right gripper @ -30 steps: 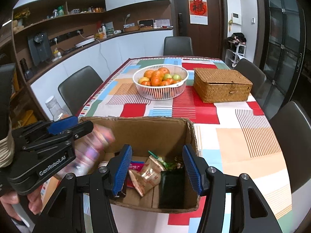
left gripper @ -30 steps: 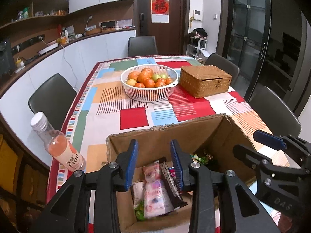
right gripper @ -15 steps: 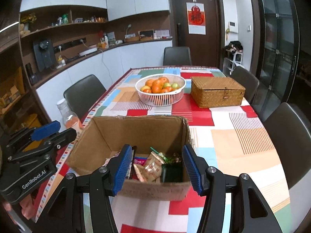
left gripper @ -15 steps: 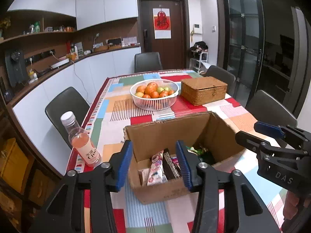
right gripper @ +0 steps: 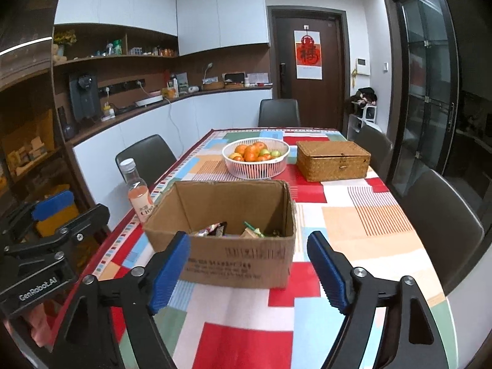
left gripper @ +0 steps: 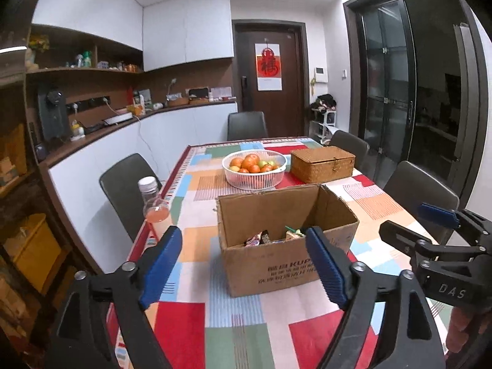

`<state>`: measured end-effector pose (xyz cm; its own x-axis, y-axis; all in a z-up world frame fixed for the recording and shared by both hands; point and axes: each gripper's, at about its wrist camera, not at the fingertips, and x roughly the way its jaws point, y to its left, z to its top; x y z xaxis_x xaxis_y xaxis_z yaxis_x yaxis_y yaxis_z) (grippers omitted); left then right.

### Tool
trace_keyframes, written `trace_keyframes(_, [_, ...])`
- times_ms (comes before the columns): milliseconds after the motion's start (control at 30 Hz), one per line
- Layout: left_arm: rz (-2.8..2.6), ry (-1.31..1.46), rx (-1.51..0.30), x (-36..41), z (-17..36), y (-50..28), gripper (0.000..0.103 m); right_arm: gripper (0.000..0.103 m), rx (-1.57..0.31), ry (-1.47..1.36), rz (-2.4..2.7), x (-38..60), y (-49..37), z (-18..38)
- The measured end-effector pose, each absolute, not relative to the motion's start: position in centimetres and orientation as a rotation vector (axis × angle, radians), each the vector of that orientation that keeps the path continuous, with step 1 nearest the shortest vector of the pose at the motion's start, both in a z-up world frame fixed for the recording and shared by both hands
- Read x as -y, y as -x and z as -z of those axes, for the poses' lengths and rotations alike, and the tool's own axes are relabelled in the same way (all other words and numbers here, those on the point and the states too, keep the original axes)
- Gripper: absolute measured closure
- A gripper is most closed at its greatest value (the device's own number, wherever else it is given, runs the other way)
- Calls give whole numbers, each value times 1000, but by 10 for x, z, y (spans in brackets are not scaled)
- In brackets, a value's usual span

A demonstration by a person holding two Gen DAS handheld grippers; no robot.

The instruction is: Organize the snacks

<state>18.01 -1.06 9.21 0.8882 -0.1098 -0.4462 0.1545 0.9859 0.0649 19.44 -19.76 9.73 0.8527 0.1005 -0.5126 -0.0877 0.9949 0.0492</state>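
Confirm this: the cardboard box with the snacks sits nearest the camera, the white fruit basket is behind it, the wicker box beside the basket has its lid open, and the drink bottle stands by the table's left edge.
One thing is wrong: the wicker box has its lid shut, as the right wrist view shows. The rest holds: the cardboard box of snacks sits nearest, the white fruit basket is behind it, and the drink bottle stands by the table's left edge.

Left gripper hung before box, jaws opening, nothing between. Right gripper likewise before box, jaws opening, empty, right of left gripper.
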Motion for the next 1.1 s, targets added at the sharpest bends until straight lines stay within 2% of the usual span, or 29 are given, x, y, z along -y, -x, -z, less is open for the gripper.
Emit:
trace_keyframes(133, [118, -99, -447, 8, -92, -159, 10, 18, -521, -44, -96, 199, -170, -98])
trace_keyframes(500, [87, -126, -423, 7, -93, -123, 1, 18, -502, -39, -63, 201, -130, -99])
trace_keyframes(1100, [68, -124, -393, 4, -97, -99, 0, 15, -486, -23, -70, 195, -108, -104])
